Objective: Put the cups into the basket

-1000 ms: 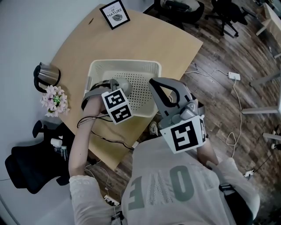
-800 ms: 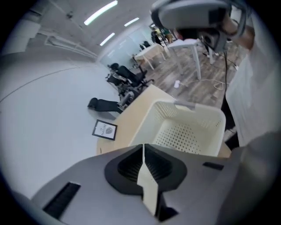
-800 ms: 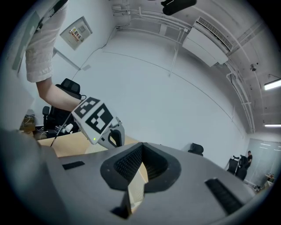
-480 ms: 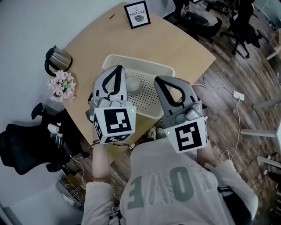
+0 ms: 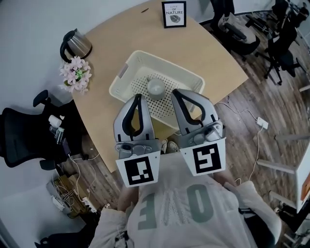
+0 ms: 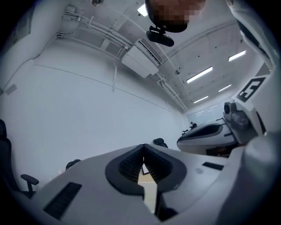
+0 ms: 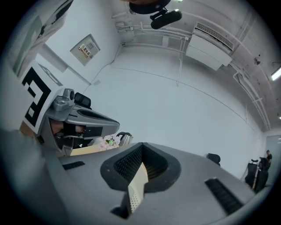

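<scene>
Sitting in the basket (image 5: 119, 82) ahead is a round grey cup (image 5: 156, 87). The left claw (image 6: 143, 149) and right claw (image 7: 141, 149) are closed, empty.

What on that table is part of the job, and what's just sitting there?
Part of the job:
basket
cup, inside it

Just lying about:
kettle
flowers
framed picture
</scene>
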Motion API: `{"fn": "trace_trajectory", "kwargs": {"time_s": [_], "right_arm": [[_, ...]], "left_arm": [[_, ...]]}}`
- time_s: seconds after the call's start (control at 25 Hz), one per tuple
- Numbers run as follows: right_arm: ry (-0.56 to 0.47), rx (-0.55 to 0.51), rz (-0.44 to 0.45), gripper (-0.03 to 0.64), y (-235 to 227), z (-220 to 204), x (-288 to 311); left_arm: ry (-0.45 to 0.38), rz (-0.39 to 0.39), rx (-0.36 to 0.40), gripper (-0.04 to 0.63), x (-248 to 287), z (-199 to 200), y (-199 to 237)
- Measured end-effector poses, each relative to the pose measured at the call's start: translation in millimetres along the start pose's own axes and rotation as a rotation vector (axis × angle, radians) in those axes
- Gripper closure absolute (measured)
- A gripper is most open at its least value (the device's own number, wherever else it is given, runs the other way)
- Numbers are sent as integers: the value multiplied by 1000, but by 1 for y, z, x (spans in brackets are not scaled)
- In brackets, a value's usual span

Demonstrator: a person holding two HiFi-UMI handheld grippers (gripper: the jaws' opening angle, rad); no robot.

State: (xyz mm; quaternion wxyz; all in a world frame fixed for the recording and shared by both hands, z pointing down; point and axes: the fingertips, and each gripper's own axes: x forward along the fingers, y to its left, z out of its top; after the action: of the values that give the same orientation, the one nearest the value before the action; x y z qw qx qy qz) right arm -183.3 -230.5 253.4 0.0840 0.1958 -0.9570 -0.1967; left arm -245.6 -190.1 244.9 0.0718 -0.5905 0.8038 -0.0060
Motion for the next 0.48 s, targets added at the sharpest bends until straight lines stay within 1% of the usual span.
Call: {"fn": "trace_trajectory", "kwargs": {"time_s": [0.2,0.36,0.48], "right_arm": [[-3,13,45,620,15,1,2],[-8,18,55,620,18,0,3],[-6,16,56,620,17,-1,3]], "left_arm": [[-40,27,23,586,-7,9,7],[-46,43,38,586,-8,10,9],[-33,59,16,586,-8,6,12]]}}
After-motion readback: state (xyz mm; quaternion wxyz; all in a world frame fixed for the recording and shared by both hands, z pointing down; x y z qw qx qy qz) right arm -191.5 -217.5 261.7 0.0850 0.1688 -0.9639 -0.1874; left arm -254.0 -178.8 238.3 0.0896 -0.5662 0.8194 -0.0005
